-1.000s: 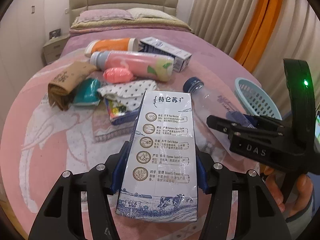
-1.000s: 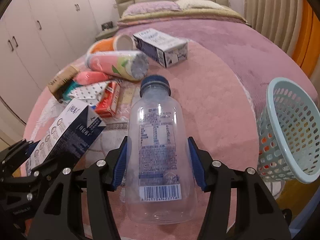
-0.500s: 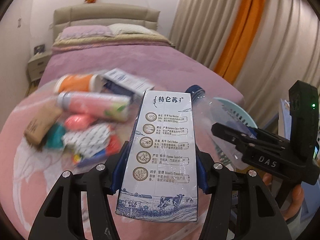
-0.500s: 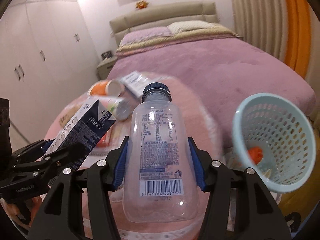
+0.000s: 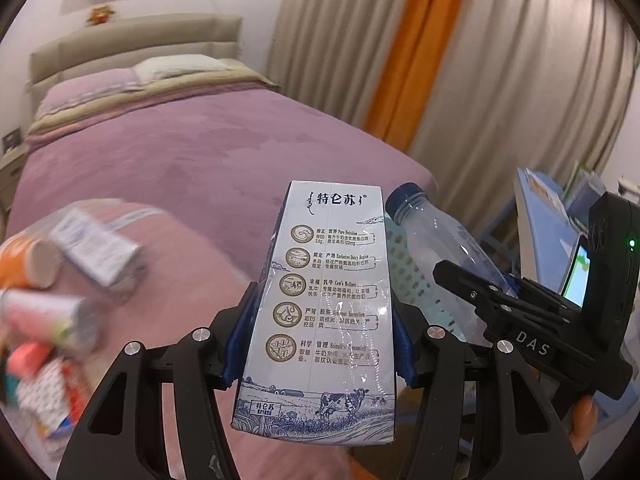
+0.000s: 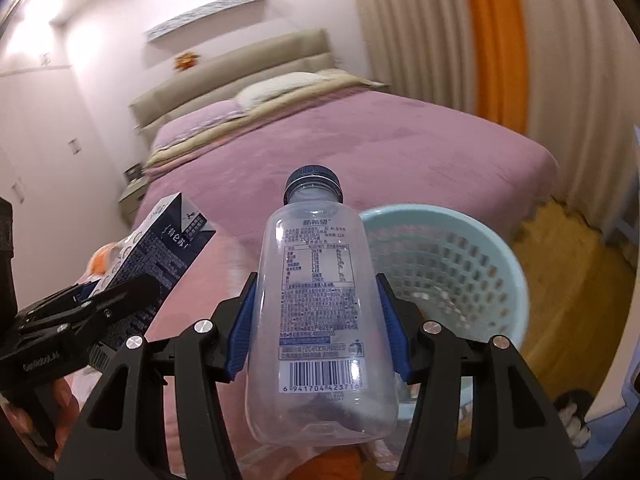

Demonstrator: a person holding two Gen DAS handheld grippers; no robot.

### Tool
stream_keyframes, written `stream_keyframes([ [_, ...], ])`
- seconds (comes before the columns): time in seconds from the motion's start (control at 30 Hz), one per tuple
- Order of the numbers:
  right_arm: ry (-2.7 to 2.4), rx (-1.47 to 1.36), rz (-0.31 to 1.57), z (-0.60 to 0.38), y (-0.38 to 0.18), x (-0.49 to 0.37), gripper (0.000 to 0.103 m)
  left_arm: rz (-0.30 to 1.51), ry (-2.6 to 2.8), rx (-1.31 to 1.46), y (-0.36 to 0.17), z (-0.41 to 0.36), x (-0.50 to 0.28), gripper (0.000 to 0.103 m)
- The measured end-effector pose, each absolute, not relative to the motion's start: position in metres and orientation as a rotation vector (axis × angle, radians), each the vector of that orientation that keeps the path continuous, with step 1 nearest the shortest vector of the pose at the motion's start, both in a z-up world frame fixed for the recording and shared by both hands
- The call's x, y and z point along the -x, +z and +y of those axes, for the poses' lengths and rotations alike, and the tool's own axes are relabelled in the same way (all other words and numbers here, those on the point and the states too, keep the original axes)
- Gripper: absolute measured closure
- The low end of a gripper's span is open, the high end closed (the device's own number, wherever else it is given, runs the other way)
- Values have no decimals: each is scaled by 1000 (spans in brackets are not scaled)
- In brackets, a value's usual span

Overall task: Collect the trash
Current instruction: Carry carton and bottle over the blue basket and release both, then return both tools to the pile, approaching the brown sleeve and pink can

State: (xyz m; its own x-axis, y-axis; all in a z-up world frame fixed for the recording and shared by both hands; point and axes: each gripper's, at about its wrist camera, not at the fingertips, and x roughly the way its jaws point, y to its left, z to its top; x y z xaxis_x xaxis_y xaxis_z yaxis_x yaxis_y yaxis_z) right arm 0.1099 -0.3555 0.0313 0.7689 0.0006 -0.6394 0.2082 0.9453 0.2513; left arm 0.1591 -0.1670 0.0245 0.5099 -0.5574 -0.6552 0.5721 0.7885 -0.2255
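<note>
My left gripper is shut on a white and blue milk carton, held upright above the bed's foot. My right gripper is shut on a clear plastic bottle with a dark blue cap. The bottle also shows in the left wrist view, and the carton in the right wrist view. A light blue perforated basket sits just right of and behind the bottle, beside the bed. In the left wrist view the basket is mostly hidden behind carton and bottle.
More trash lies blurred on the pink blanket at the left: a small carton, an orange tube, a pink bottle and wrappers. Curtains hang at the right. Wooden floor lies beyond the basket.
Both grippers have swung right and up with their loads, away from the trash pile toward the basket. The basket now sits close beside the bottle. Both grips are unchanged.
</note>
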Motion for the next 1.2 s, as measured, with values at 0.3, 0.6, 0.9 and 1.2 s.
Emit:
stream_keyframes([
  [0.3,-292,-375,786,-420,-14,-130,51,878,-749,-75,-20,-239,-190,47],
  [0.6,-368,-410,845,-439,-39,-136,44,917,-748,-141,-51,-258,-191,30],
  [0.9,-337,-407,817,-429,-31,-122,42,866,-757,-82,-28,-220,-168,29],
  [1.2,-240,-345,758,-384,3,-113,42,771,-685,-1,5,-156,-140,29],
])
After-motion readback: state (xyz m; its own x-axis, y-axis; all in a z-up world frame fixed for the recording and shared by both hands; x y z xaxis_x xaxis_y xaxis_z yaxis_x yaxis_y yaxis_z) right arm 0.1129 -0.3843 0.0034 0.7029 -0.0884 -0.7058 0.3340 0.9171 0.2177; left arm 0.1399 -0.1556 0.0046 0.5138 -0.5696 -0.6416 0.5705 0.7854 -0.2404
